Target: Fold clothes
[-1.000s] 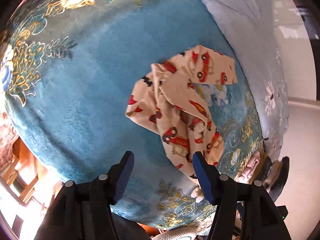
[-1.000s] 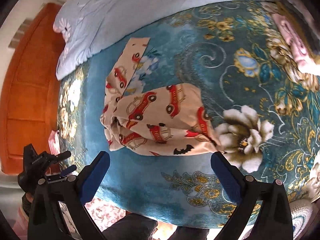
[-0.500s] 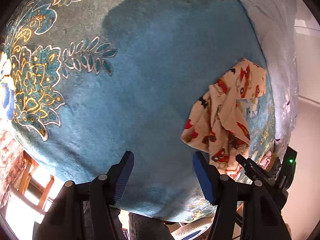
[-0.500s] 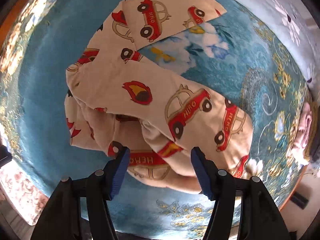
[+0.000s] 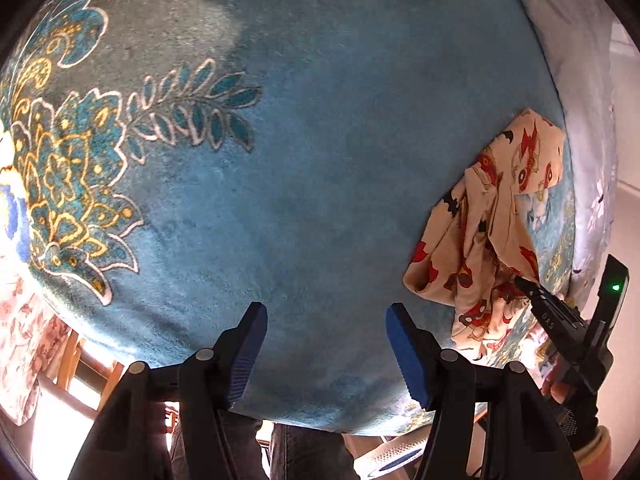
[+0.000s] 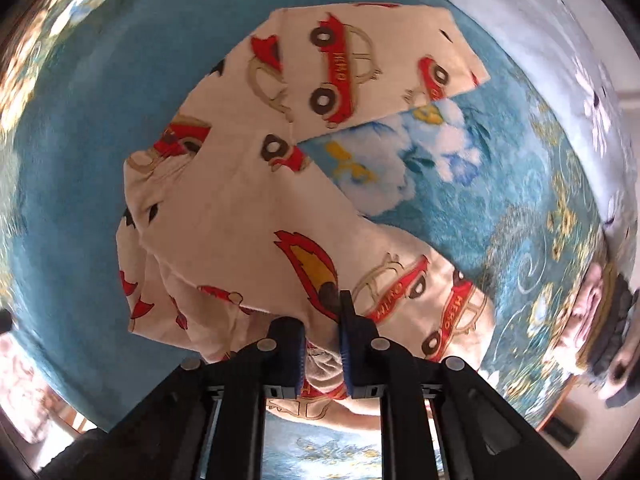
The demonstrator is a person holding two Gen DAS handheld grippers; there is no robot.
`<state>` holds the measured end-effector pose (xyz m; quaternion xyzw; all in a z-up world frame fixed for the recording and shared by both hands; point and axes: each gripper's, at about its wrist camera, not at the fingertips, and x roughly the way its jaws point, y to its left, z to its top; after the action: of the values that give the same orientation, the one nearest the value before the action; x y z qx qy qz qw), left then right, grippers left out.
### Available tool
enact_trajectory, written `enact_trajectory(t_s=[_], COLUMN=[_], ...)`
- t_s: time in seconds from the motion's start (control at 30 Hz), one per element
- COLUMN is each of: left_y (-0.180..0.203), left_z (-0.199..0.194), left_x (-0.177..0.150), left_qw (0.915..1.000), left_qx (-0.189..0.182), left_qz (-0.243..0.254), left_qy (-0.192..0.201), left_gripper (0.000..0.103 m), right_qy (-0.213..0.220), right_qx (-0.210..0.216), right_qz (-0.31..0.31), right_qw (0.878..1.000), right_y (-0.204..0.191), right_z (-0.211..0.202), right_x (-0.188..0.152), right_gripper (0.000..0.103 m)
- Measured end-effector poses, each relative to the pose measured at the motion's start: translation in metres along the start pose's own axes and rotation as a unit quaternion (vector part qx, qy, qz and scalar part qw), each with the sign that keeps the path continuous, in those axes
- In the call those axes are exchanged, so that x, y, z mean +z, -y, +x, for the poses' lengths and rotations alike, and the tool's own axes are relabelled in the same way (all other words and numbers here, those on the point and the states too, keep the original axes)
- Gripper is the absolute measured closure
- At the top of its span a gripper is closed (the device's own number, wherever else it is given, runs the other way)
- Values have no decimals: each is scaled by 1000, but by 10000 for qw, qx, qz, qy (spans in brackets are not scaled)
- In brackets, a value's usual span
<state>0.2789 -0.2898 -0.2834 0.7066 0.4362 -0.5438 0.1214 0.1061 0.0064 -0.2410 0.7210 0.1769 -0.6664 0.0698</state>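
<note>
Ahead of your left gripper [image 5: 326, 344], from nine through one o'clock, the blue blanket [image 5: 320, 160] lies bare. At two to three o'clock the crumpled pyjamas [image 5: 492, 220] and your right gripper [image 5: 524, 282] block passage.

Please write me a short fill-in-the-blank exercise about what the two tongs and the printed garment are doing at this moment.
1. The right tongs are ____ on a bunch of the car-print garment.
2. The left tongs are open and hold ____.
3. The garment lies on a plush blanket whose main colour is ____.
4. The vehicles printed on the garment are mostly the colour ____.

Missing words: shut; nothing; blue; red
</note>
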Motion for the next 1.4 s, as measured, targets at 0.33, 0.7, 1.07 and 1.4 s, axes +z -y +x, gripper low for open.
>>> enact_trajectory(t_s=[0.33, 0.7, 1.07, 1.4], left_y=[105, 228, 324, 353], left_z=[43, 103, 127, 160], left_x=[-11, -61, -137, -166], left_qw=[9967, 9805, 8986, 8795], left_qx=[-9, 251, 1116, 1538], left_qz=[756, 1856, 4179, 4423], left_qy=[-303, -603, -731, -846], left_gripper=[37, 36, 32, 31], right_qy=[685, 277, 427, 1002], right_qx=[1493, 2600, 2977, 3699], right_qz=[3502, 5058, 5403, 5930], right_qw=[9221, 8221, 7859, 7081], right_y=[179, 229, 262, 290], right_z=[-43, 2, 28, 47], right_x=[-111, -216, -222, -255], right_gripper=[90, 86, 77, 99])
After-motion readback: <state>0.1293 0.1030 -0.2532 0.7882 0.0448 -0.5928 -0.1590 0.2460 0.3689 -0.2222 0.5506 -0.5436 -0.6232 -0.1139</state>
